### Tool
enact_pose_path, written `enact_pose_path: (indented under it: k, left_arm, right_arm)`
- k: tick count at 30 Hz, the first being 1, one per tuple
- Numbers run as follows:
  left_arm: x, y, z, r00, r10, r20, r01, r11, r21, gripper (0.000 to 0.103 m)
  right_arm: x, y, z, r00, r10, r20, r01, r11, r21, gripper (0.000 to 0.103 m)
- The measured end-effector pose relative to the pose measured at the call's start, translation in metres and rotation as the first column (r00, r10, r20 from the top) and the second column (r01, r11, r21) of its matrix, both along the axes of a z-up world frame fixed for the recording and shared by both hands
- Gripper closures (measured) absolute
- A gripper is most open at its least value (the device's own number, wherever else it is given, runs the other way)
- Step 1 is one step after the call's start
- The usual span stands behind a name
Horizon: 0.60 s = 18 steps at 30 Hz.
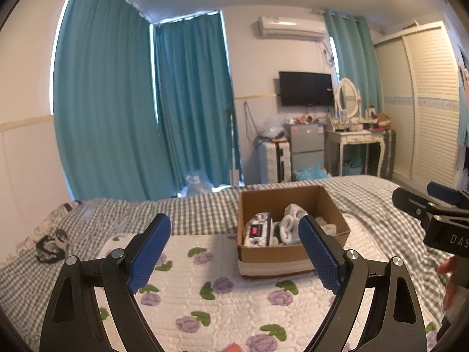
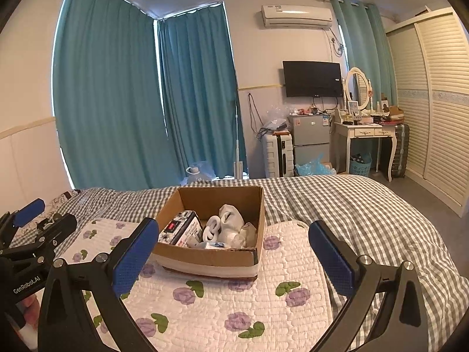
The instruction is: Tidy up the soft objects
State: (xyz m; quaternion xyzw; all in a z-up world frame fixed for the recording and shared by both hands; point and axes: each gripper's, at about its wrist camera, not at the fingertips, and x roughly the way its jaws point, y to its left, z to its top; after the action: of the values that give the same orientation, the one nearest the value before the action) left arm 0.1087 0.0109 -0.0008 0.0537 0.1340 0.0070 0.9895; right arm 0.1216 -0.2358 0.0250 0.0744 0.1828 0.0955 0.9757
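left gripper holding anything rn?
No. In the left wrist view the left gripper has its jaws wide apart over the flowered quilt, short of the cardboard box, nothing between them.

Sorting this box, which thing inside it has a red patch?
The boxy patterned pack at the cardboard box's left end; the rolled pieces beside it are plain white.

Teal curtains (image 2: 117,88); gingham bedspread (image 2: 351,202); floral quilt (image 2: 234,299).

— What sort of room?
— A bedroom: teal curtains (image 2: 117,88) with daylight at their edges, white walls, an air conditioner (image 2: 297,16) above a dark television (image 2: 312,79).
— Furniture?
— A gingham-covered bed (image 2: 366,205), a white dressing desk (image 2: 365,135) with oval mirror, a louvred wardrobe (image 2: 433,102).
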Motion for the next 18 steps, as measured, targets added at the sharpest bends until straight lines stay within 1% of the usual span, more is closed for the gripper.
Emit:
enact_pose_path:
  k: [2,8,18]
  left_arm:
    - [-0.0008,0.0013,-0.0004,1.0,-0.01,0.002,0.01,1.0,-0.016,0.013]
    - [-0.0009,0.0031,-0.0025,1.0,-0.017,-0.003,0.017,1.0,-0.026,0.013]
    - [-0.0028,0.0008,-0.0036,0.999,-0.031,-0.011,0.03,0.999,-0.019,0.013]
  right_arm:
    - [-0.0009,0.0014,-0.0001,1.0,0.002,-0.003,-0.002,1.0,-0.003,0.0]
    - [0.0008,0.0035,-0.0019,1.0,0.007,-0.007,-0.007,1.0,-0.009,0.0]
    - [0.0007,0.0029,-0.0029,1.0,0.012,-0.005,-0.012,1.0,-0.009,0.0]
